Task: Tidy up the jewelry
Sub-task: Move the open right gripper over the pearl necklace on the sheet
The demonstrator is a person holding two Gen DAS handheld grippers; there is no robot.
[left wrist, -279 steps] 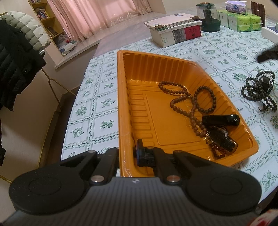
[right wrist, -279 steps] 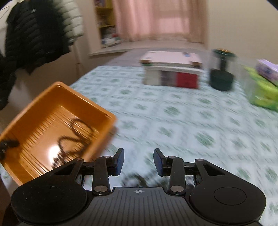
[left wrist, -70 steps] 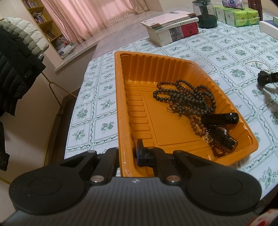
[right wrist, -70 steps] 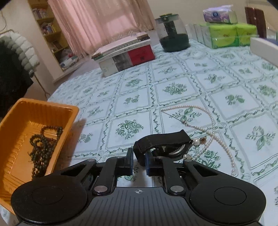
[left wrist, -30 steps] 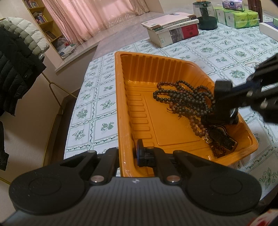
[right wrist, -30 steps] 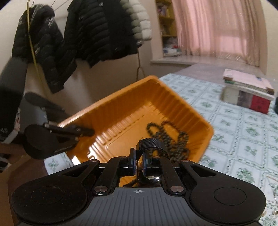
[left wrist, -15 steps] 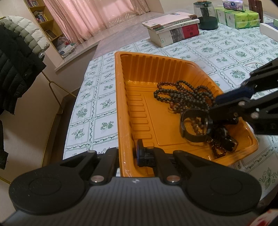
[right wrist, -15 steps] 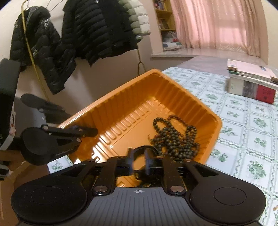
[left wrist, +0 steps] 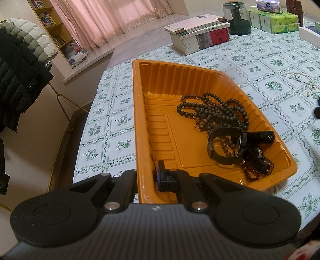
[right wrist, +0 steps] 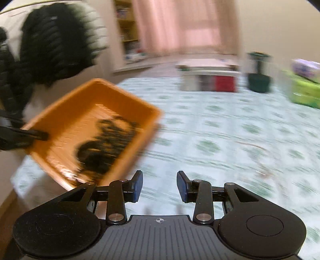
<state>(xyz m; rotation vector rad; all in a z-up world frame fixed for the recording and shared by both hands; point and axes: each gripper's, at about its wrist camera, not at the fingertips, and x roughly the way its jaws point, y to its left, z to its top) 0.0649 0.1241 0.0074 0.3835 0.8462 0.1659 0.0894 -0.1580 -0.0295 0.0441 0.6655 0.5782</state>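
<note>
An orange tray [left wrist: 160, 84] sits on the patterned tablecloth. It holds dark bead strands [left wrist: 216, 112], a black watch with a looped band [left wrist: 226, 146], a black oblong piece [left wrist: 260, 137] and a small reddish bead string [left wrist: 250, 172]. My left gripper [left wrist: 147, 178] is shut on the tray's near rim. My right gripper [right wrist: 160, 186] is open and empty above the cloth, right of the tray [right wrist: 66, 112]; that view is blurred. A pearl necklace [left wrist: 296, 77] lies on the cloth at the right.
A stack of books [left wrist: 200, 34], a dark glass jar [left wrist: 238, 18] and green tissue packs [left wrist: 276, 18] stand at the table's far side. Jackets [left wrist: 18, 80] hang on a rack to the left, past the table edge.
My right gripper has let go of the black watch, which now lies in the tray. It has opened and swung away to the right. The left gripper has not moved.
</note>
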